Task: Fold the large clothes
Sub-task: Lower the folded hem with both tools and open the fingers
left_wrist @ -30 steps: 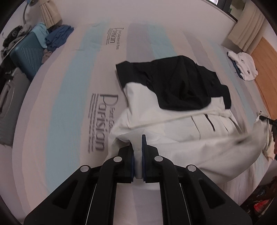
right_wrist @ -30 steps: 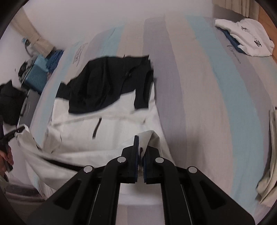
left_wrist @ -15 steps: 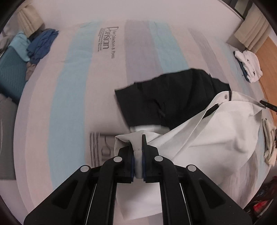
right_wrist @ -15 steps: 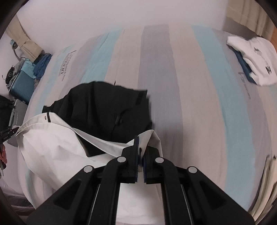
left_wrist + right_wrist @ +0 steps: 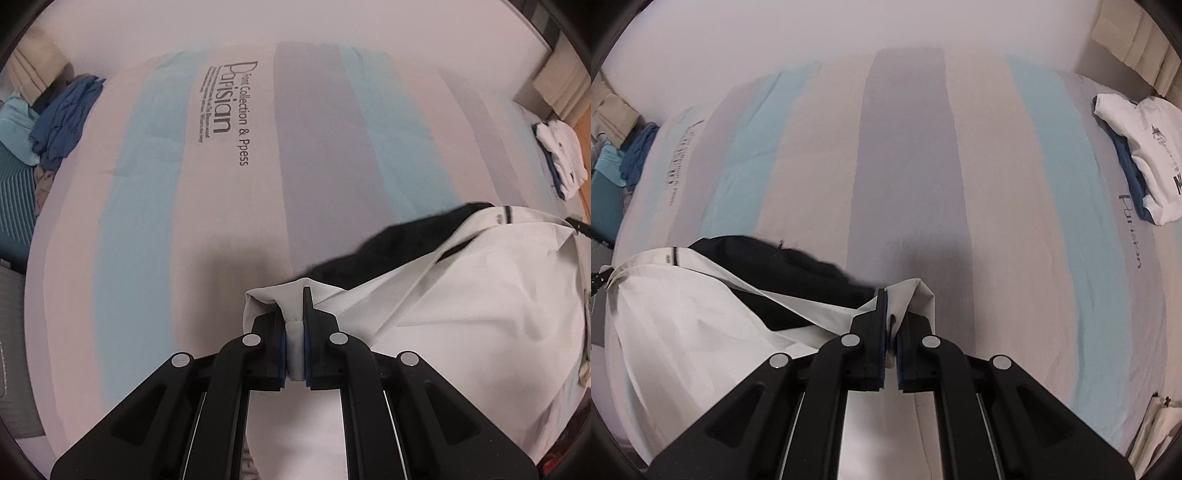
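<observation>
Striped bedding (image 5: 229, 206) lies beneath a white-and-black jacket (image 5: 461, 295) held above its near edge. Left gripper (image 5: 294, 332) and right gripper (image 5: 891, 328) each pinch a white corner. Folded clothes (image 5: 1145, 147) sit at the bedding's far right.

A bedroom: striped bed (image 5: 236, 229), clothes pile (image 5: 62, 118), curtains (image 5: 1134, 33).

White-and-black jacket (image 5: 461, 295) (image 5: 683, 314) lifted over striped bed; white hem uppermost
</observation>
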The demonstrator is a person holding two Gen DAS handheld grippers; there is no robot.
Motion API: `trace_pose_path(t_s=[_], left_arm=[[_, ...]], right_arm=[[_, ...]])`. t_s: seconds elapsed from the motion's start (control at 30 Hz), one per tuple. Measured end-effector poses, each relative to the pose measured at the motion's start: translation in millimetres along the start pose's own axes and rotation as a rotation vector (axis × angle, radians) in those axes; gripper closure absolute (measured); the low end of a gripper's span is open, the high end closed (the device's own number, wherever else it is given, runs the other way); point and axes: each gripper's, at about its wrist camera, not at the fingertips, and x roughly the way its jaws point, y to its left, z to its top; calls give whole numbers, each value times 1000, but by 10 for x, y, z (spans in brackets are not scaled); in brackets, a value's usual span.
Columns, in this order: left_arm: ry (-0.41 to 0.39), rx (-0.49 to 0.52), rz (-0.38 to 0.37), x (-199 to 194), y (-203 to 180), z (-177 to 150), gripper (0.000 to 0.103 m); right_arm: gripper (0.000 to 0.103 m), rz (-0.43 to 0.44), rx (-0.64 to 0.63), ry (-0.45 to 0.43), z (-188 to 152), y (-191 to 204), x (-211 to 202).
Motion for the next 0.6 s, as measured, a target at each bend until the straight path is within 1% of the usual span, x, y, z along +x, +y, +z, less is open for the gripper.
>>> trace_pose_path(t_s=[0.1, 0.27, 0.37, 0.6], left_arm=[[26, -10, 8, 263, 29, 97, 98], [65, 1, 30, 641, 9, 137, 98], [75, -10, 29, 795, 10, 196, 97], [79, -19, 35, 1010, 14, 285, 97]], right_arm=[[100, -20, -9, 17, 66, -18, 201], [100, -59, -31, 71, 78, -6, 563], [100, -69, -35, 82, 82, -18, 686], [100, -82, -27, 90, 100, -53, 907]])
